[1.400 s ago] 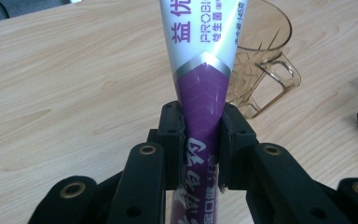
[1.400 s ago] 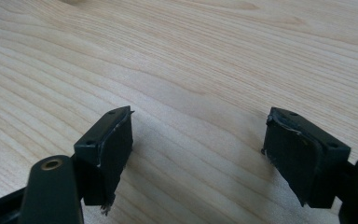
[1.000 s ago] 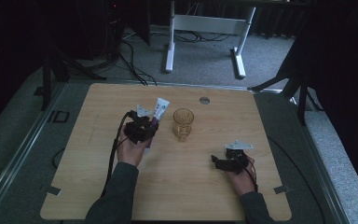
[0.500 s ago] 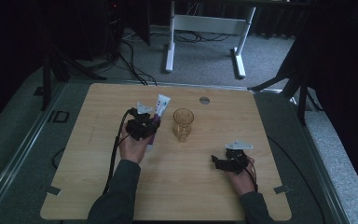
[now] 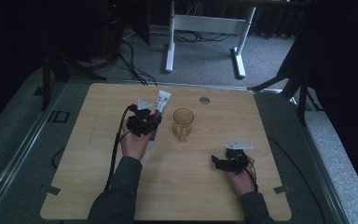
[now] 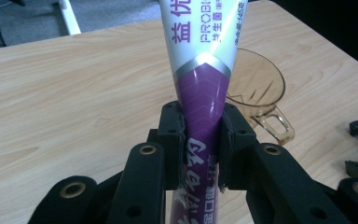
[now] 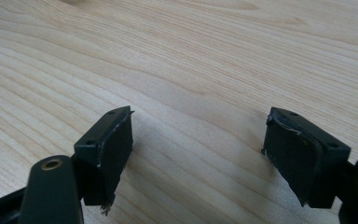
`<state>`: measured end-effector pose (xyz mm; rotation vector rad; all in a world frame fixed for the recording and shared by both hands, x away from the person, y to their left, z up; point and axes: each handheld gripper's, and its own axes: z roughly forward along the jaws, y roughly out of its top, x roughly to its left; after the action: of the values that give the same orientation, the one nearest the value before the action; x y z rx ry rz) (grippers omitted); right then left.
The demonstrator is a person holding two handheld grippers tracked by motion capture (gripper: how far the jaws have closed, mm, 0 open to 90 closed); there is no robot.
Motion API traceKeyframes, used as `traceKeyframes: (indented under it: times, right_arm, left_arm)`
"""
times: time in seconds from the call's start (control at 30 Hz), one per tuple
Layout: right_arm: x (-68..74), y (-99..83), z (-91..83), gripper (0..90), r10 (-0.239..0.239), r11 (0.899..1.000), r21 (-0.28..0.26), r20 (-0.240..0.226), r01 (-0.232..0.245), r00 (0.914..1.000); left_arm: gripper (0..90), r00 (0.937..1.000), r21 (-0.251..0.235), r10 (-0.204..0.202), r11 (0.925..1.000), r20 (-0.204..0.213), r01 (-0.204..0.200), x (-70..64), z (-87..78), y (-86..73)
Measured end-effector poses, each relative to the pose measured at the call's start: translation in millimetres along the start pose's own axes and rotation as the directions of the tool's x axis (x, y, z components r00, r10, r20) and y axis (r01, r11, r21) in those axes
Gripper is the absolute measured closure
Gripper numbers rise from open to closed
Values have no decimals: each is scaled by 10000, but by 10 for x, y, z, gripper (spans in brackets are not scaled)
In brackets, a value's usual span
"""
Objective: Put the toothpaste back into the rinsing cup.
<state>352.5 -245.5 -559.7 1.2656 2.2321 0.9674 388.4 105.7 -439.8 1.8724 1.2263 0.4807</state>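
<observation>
I am pinching the toothpaste tube (image 6: 200, 93) by its purple lower body in my left gripper (image 5: 145, 122), its long axis running straight ahead with the white end pointing away, beside the amber cup (image 6: 256, 93) off to its right, presumably for dropping in, while my right gripper (image 7: 198, 154) is idling spread wide over bare table (image 7: 191, 56).

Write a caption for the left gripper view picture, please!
Left gripper jaws clamp a purple-and-white toothpaste tube above the wooden table, with an amber glass mug just behind.
</observation>
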Motion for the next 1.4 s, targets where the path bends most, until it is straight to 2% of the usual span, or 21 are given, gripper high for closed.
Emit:
traceKeyframes:
  times: [0.17,0.37,0.53,1.0,1.4]
  right_arm:
    - [-1,0,0,235,-13,10000,-7,5,13,10000]
    - [-1,0,1,235,-18,10000,-11,1,18,10000]
    - [-1,0,1,235,-5,10000,-8,0,5,10000]
    - [-1,0,1,235,-13,10000,-8,3,13,10000]
    - [-1,0,1,235,-8,10000,-5,2,8,10000]
  left_arm:
    - [739,10000,-199,19,9998,34,-19,2,-1,61]
    - [739,9998,-448,-159,9989,104,163,8,-20,123]
    - [739,9998,-539,-48,9985,186,58,-10,-49,186]
    - [738,9991,-844,-133,9963,396,166,-21,-85,331]
    - [737,9987,-1184,46,9930,503,14,-72,-126,486]
